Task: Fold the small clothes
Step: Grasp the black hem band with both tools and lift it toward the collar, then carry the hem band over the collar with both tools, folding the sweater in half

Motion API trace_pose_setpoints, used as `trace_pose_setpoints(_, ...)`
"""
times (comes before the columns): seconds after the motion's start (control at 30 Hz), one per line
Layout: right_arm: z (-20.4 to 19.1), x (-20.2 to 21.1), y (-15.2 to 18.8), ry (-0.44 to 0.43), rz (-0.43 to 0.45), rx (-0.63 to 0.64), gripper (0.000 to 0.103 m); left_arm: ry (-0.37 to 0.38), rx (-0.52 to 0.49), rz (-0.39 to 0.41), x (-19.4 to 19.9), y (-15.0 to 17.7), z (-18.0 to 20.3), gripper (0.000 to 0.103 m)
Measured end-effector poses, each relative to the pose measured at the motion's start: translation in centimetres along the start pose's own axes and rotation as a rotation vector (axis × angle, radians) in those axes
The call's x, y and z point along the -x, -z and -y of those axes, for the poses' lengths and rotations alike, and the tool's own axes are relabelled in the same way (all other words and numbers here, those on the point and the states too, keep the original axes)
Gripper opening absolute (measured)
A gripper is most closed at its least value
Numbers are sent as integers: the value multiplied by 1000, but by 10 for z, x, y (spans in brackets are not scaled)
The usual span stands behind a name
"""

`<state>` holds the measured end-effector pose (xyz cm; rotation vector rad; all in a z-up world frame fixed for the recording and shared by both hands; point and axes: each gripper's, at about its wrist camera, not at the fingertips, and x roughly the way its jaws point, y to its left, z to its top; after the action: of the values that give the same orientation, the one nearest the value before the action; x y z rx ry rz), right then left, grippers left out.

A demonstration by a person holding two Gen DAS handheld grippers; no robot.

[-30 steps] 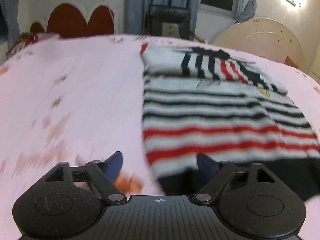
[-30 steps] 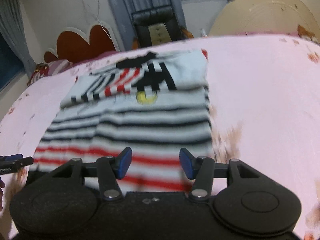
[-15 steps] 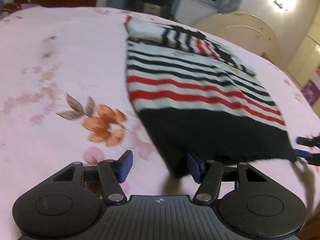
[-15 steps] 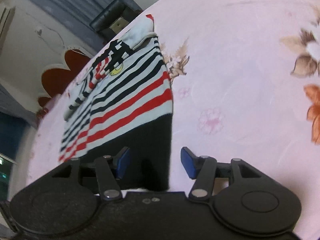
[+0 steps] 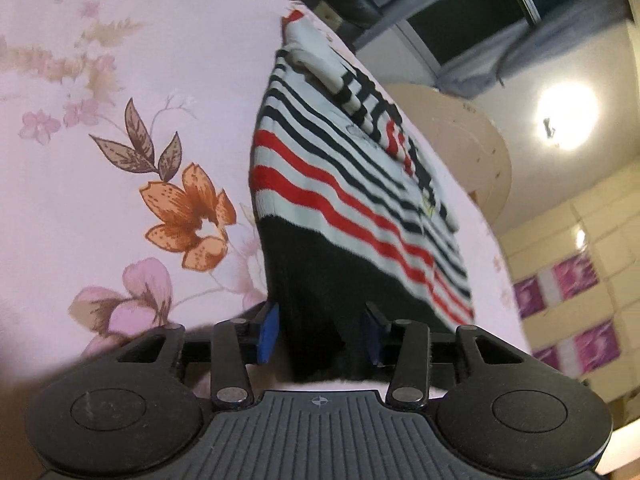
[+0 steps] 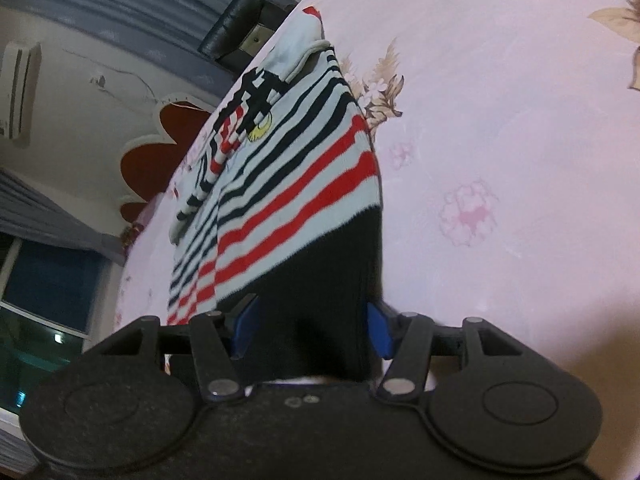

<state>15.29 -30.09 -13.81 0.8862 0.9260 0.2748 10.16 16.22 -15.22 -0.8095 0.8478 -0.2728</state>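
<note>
A small striped sweater (image 5: 340,184) lies flat on the pink floral sheet (image 5: 120,80), white with black and red stripes and a black hem, its sleeves folded across the far end. My left gripper (image 5: 320,332) is open, its blue fingers straddling the hem's near left corner. In the right wrist view the same sweater (image 6: 288,184) stretches away, and my right gripper (image 6: 310,332) is open with the hem's near right corner between its fingers. The cloth sits between the pads but is not pinched.
The bed's pink sheet (image 6: 500,120) spreads wide on either side of the sweater. A black chair (image 5: 344,4) and a round cream tabletop (image 5: 472,148) stand beyond the far edge. A red scalloped headboard (image 6: 160,140) is at the far left.
Both grippers have dropped low and tilted inward, moving onto the black hem's two near corners. The hem now lies between each pair of fingers. The sweater itself has not shifted.
</note>
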Motion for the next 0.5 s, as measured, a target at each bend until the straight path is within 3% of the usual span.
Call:
trace_pose_setpoints(0.2, 1, -18, -16, -31, -12, -15, 53, 48, 9, -23, -23, -15, 2, 44)
trace_pose_setpoints(0.37, -6, -20, -10, -14, -79, 49, 41, 50, -22, -53, -35, -15, 14, 43)
trace_pose_setpoints(0.4, -8, -19, -7, -7, -96, 77, 39, 45, -34, -48, -35, -14, 13, 40)
trace_pose_setpoints(0.43, -10, -18, -4, 2, -106, 108, 34, 25, -37, -41, -35, -14, 13, 23)
trace_pose_setpoints(0.47, -12, -17, -2, 15, -105, 131, 22, -15, -31, -38, -36, -14, 11, 10)
trace_pose_setpoints(0.5, -13, -19, -2, 37, -100, 147, 12, -17, -15, -35, -37, -14, 5, 10)
